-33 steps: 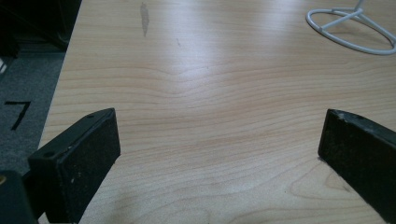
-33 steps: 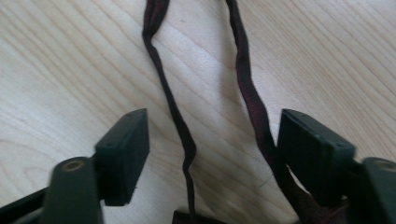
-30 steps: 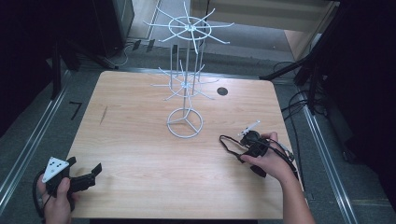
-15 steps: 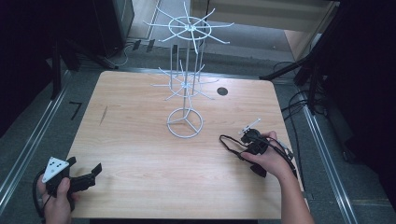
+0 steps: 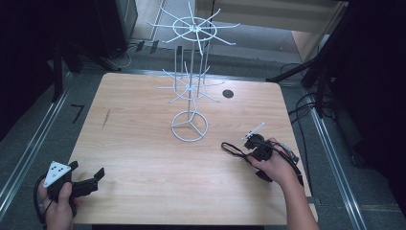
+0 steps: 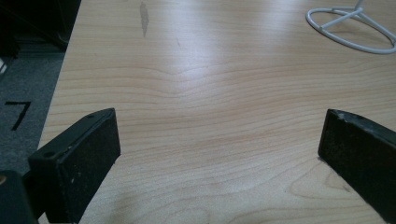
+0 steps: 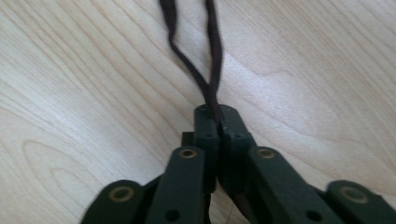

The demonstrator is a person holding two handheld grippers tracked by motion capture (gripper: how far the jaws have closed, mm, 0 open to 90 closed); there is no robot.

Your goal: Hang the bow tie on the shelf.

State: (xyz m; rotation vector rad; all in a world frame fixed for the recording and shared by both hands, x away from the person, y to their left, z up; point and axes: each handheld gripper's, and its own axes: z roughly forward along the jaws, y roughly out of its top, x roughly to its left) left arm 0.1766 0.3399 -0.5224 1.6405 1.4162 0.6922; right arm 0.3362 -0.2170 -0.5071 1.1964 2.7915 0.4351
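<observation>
right tongs (image 7: 218,122) clamped on cord (image 7: 211,70), jaws just closing, lower right of high view | cord's long axis runs from tips toward rack (image 5: 190,125), up-left of them | left tongs (image 5: 85,183) wide, bare, lower left, far from rack | worktop (image 5: 143,153)

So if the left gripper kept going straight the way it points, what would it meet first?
Probably nothing soon: ahead of the left gripper lies bare table; the wire stand's ring base sits off to one side, though depth is unclear.
</observation>
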